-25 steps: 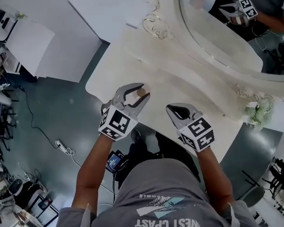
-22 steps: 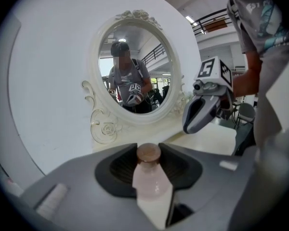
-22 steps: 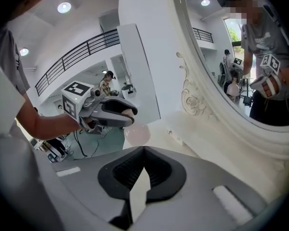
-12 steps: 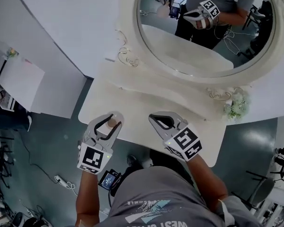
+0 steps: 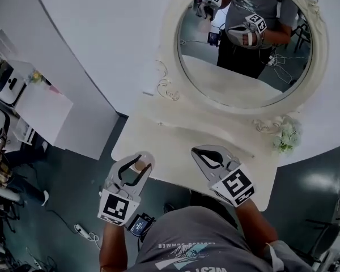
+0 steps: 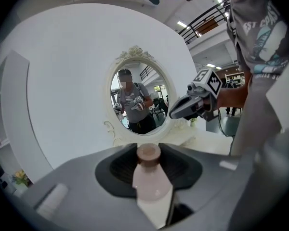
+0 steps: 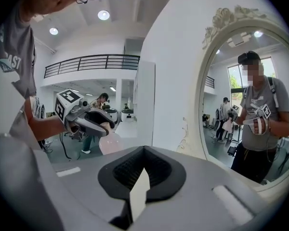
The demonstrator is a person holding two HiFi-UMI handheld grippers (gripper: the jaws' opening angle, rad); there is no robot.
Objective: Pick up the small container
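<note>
- White counter (image 5: 175,143) with an oval mirror (image 5: 243,55) is standing against a plain white wall.
- Left gripper (image 5: 143,160) is pinching the small container (image 5: 139,166), a pale pink bottle with a round cap, at the counter's front left edge.
- Right gripper (image 5: 199,151) is hovering by the front edge, its jaws pressed together with nothing between them.
- Pale flowers (image 5: 286,137) are sitting at the back right corner.

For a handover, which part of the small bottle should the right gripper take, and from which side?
Probably the end of the bottle showing past the left gripper's tips. The rest sits between those jaws, so the right gripper should open and come from its own side.
</note>
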